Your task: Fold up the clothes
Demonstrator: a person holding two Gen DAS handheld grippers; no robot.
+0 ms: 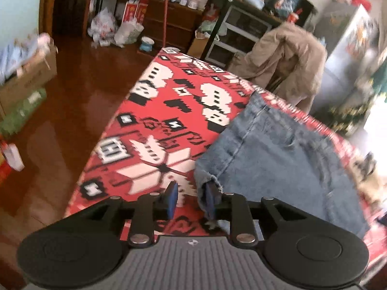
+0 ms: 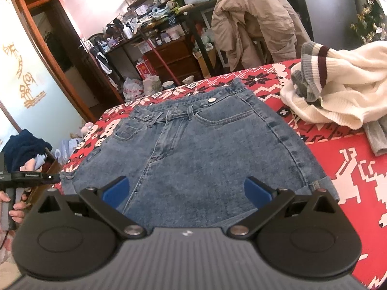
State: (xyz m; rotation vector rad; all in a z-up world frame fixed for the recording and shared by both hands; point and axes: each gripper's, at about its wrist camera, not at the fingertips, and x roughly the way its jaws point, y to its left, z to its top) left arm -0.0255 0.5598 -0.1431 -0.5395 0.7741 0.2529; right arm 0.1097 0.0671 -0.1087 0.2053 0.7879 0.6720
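Note:
Blue denim jeans (image 2: 205, 145) lie flat on the table's red patterned cloth (image 2: 350, 169), waistband and button at the far end. My right gripper (image 2: 186, 193) hovers wide open over the near part of the jeans, with nothing between its blue pads. In the left wrist view the jeans (image 1: 278, 159) fill the right side. My left gripper (image 1: 191, 199) is open with a narrow gap at the denim's left edge. That edge hangs against the right pad (image 1: 210, 200), while the left pad is over bare cloth (image 1: 154, 120).
A white knit sweater (image 2: 338, 91) with grey and maroon stripes is heaped at the table's right. A beige coat (image 2: 254, 24) hangs on a chair behind the table. The table's left edge drops to a brown floor (image 1: 60, 120) with boxes and bags. A hand (image 2: 14, 205) holds the other gripper's handle.

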